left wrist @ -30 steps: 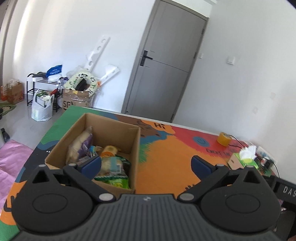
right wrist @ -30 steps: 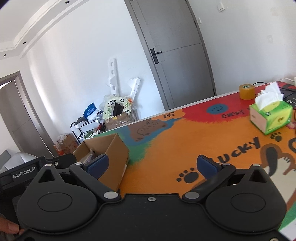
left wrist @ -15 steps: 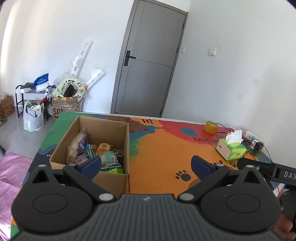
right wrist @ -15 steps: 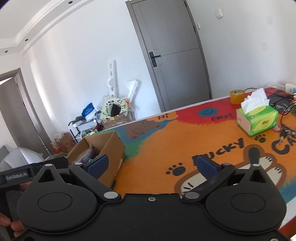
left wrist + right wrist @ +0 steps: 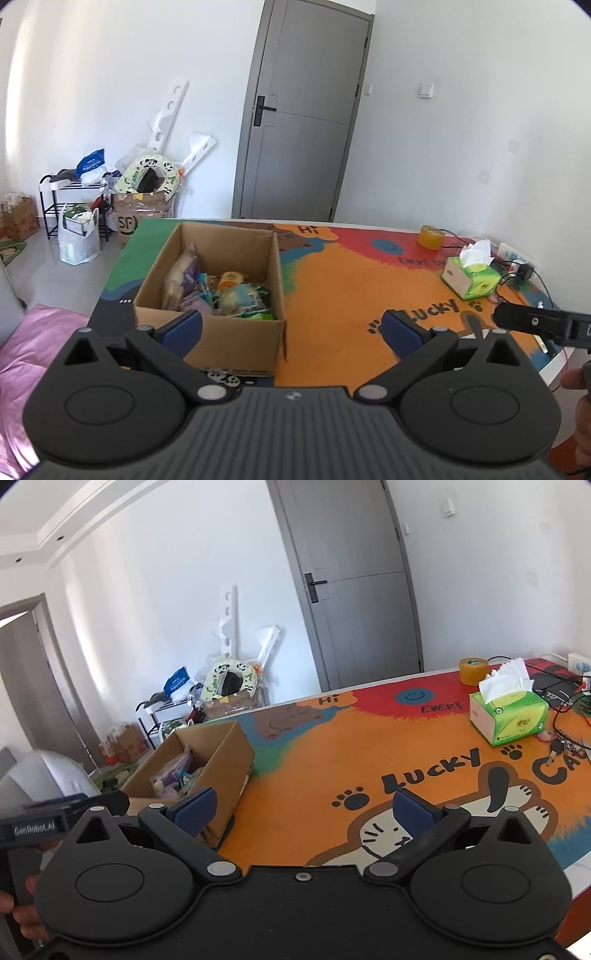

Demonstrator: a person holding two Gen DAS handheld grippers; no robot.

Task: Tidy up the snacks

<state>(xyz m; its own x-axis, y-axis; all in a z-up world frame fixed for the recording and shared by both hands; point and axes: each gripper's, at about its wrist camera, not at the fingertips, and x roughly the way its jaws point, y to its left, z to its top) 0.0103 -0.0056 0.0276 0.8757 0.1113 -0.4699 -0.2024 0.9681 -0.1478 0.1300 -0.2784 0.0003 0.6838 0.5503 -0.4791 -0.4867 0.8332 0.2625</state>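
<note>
1. Left gripper [image 5: 291, 325] — jaws spread wide, nothing between the blue pads; it hovers above the near edge of the table [image 5: 332, 332], just in front of the cardboard box [image 5: 229, 339].
2. Right gripper [image 5: 303, 808] — jaws likewise wide apart and empty, held over the cat print on the mat, well to the right of the box.
3. The box stands open at the table's left end; the snacks [image 5: 225, 291] lie piled inside it, several packets overlapping, individual labels not legible.
4. A green tissue box [image 5: 509, 712] and a roll of yellow tape [image 5: 472, 670] sit at the far right, well apart from the cardboard box.
5. Keys [image 5: 557, 747] and cables lie beside the tissue box.
</note>
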